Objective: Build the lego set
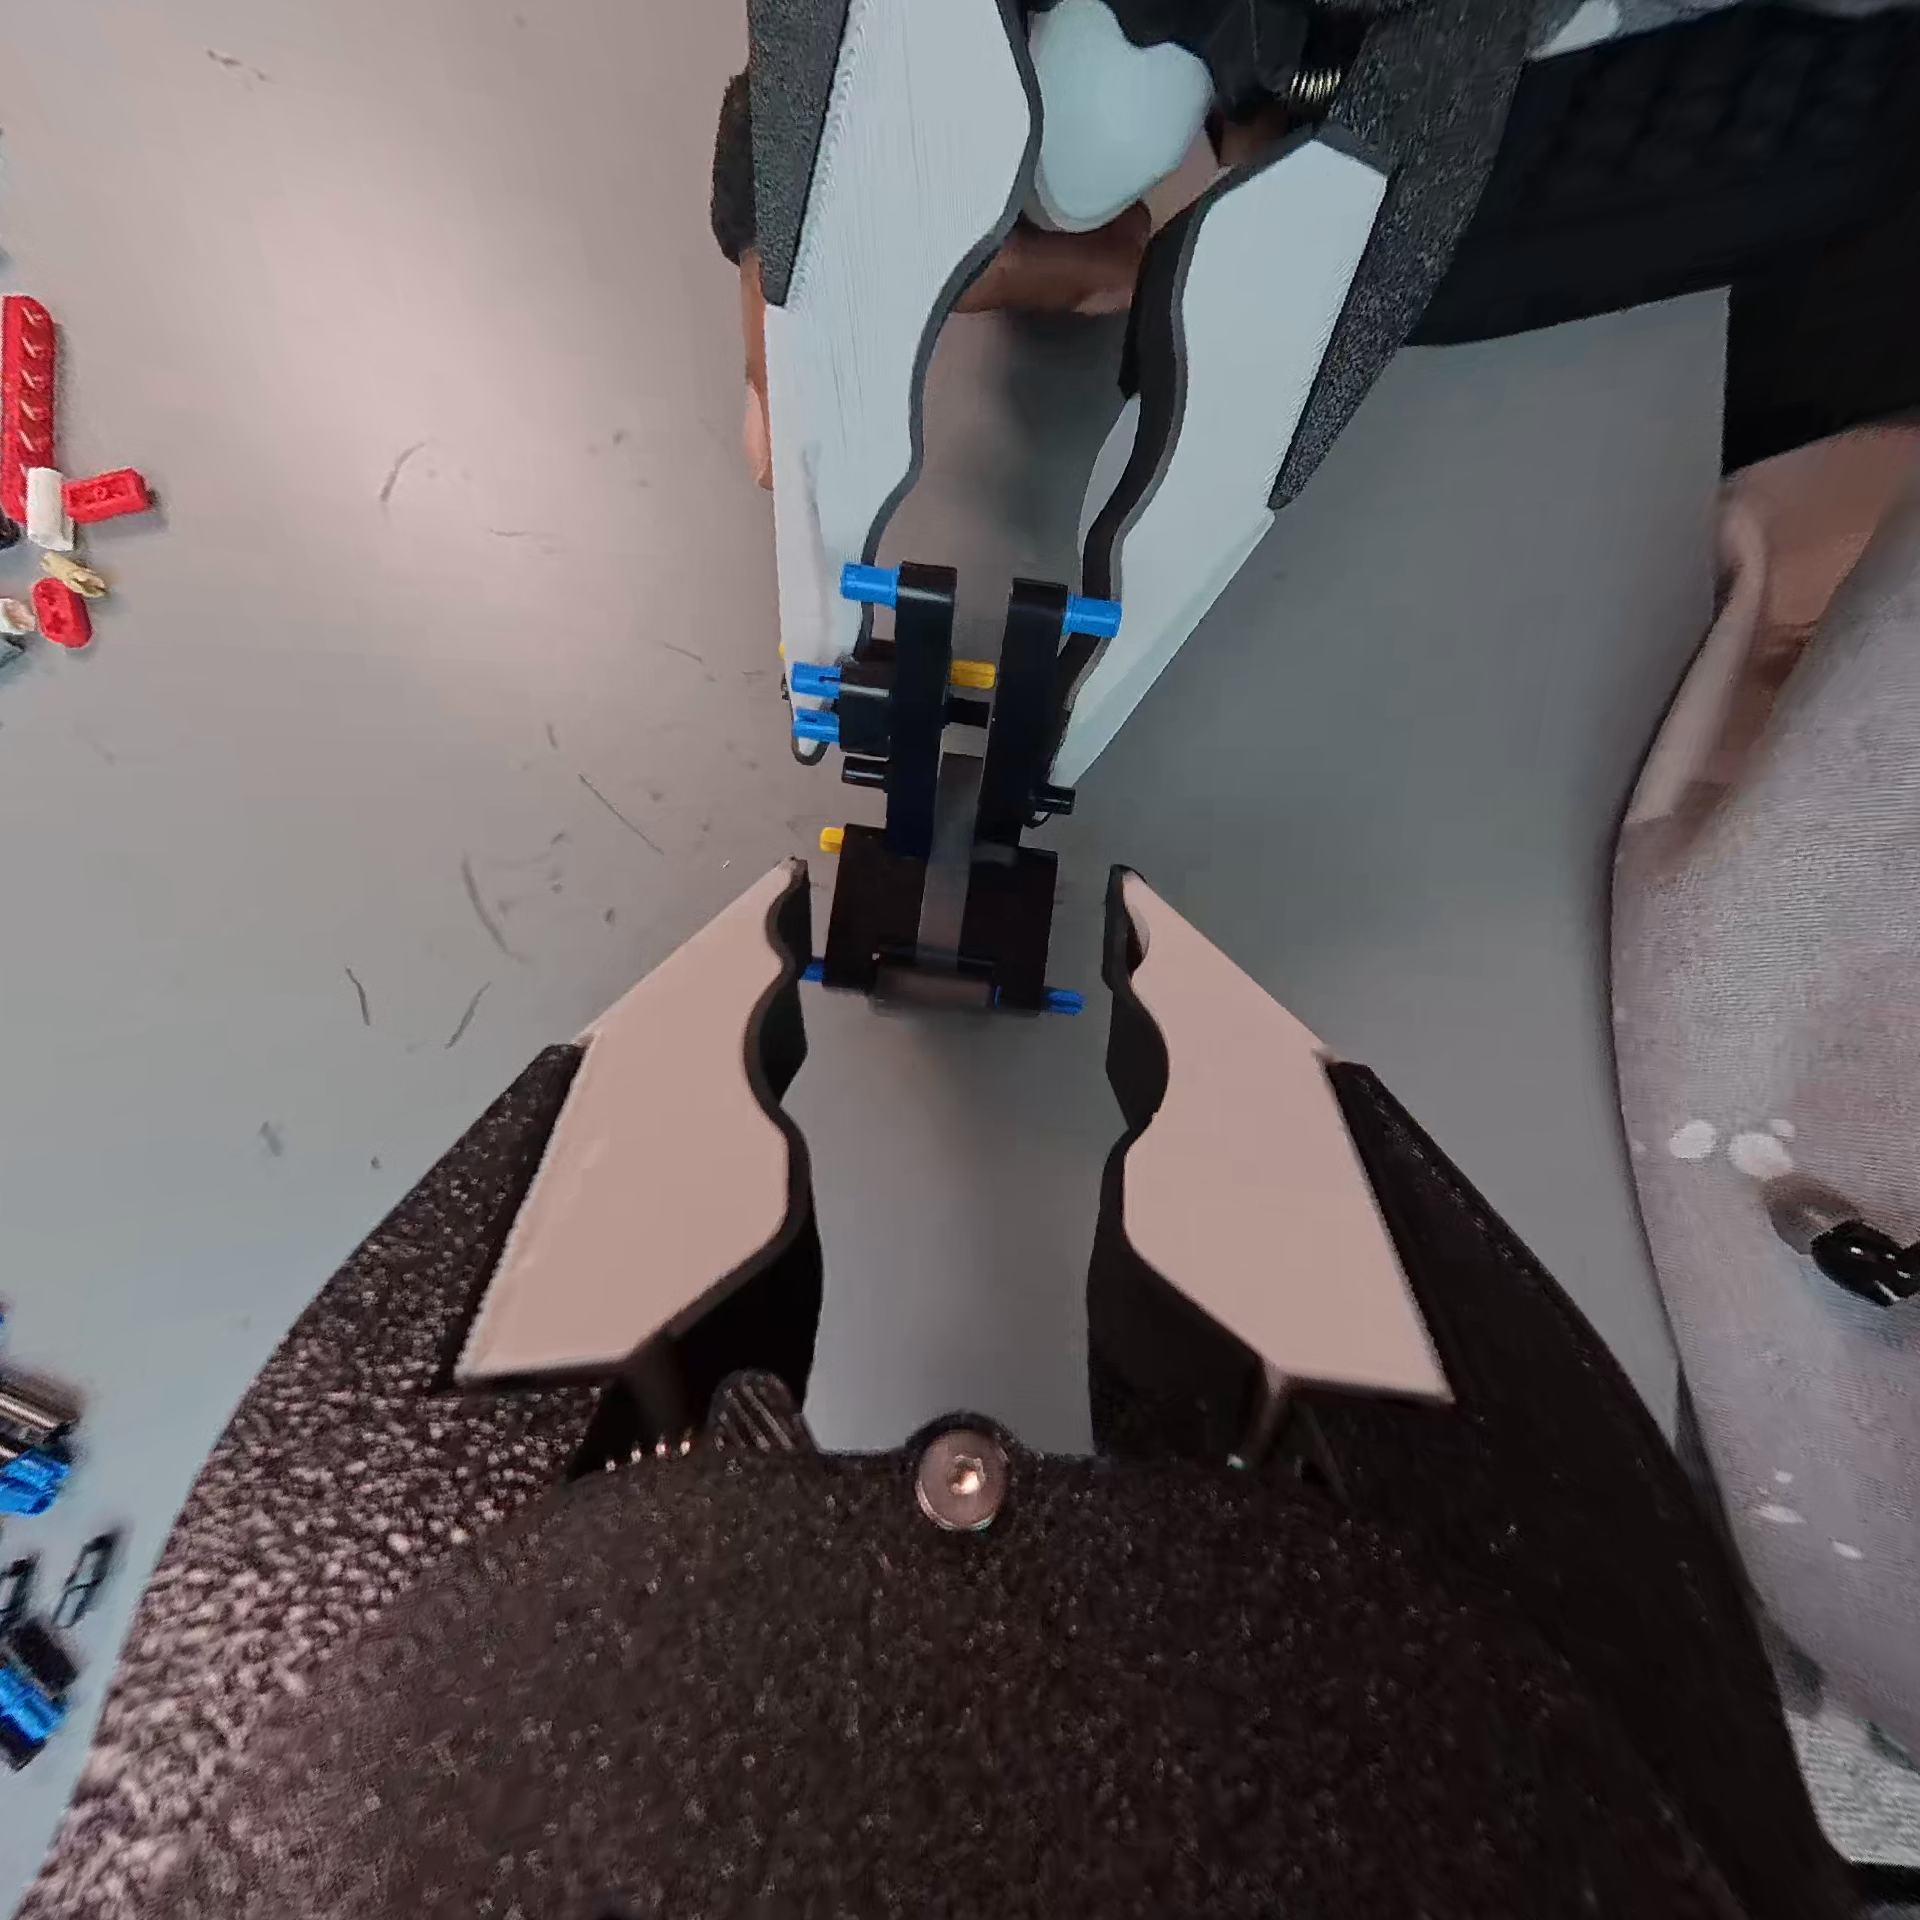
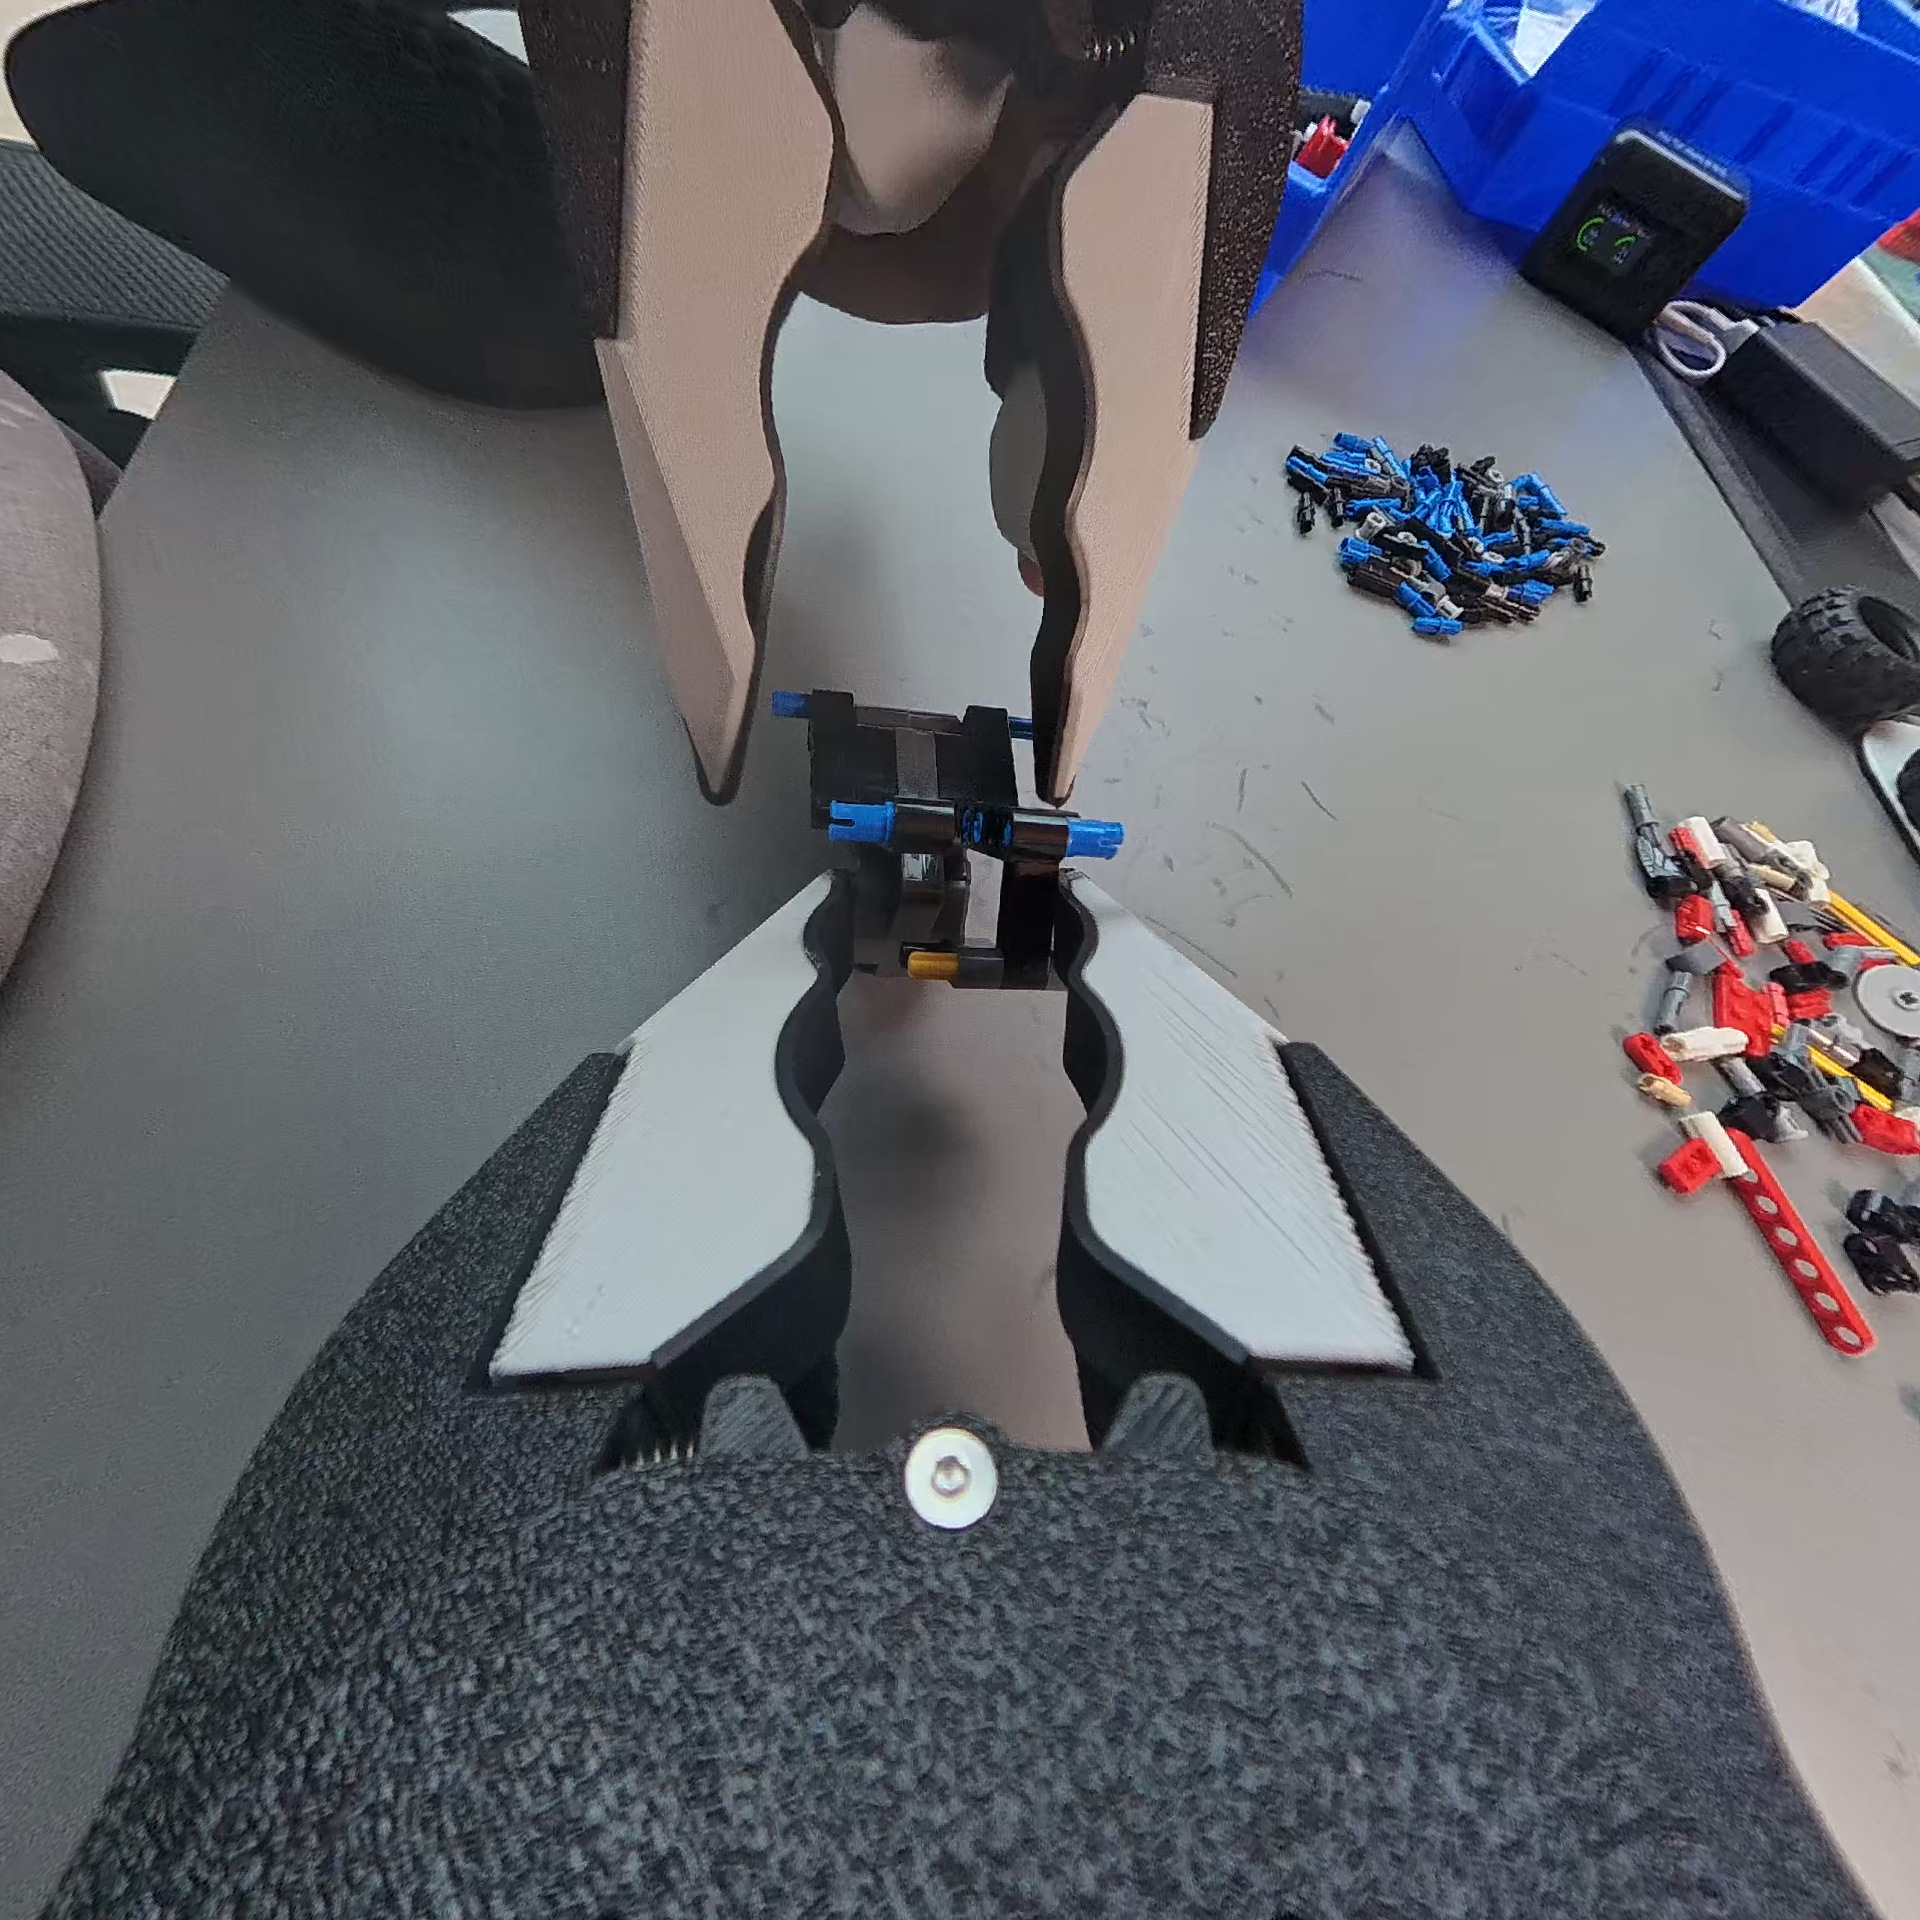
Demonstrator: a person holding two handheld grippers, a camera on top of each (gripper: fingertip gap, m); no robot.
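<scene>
Between my two claws hangs the black lego assembly (image 1: 940,831), lifted off the grey tabletop (image 1: 416,831), with blue pins poking from its sides and a yellow pin near its middle. My right claw (image 2: 948,940), the grey-fingered one, is pinched on its black beams, both fingertips pressed against its sides. My left claw (image 1: 956,883), with the tan fingers, is spread: its tips stand to either side of the assembly's blocky end, and in the left wrist view a gap shows on each side. From the right wrist view the same left claw (image 2: 883,795) comes down from above, one tip close to the upper blue pin; I cannot tell whether it touches. Only the right wrist view shows the heap of blue and black pins (image 2: 1439,540) farther out on the tabletop, the mixed pile of red, white, grey and yellow parts (image 2: 1787,1018) with a long red holed beam (image 2: 1792,1247), a black tyre (image 2: 1844,660), and the blue bin (image 2: 1558,114) with a small dark device (image 2: 1636,223) leaning against it. The left wrist view catches just the edges of those piles, plus grey fabric (image 1: 1766,1039) at my side.
</scene>
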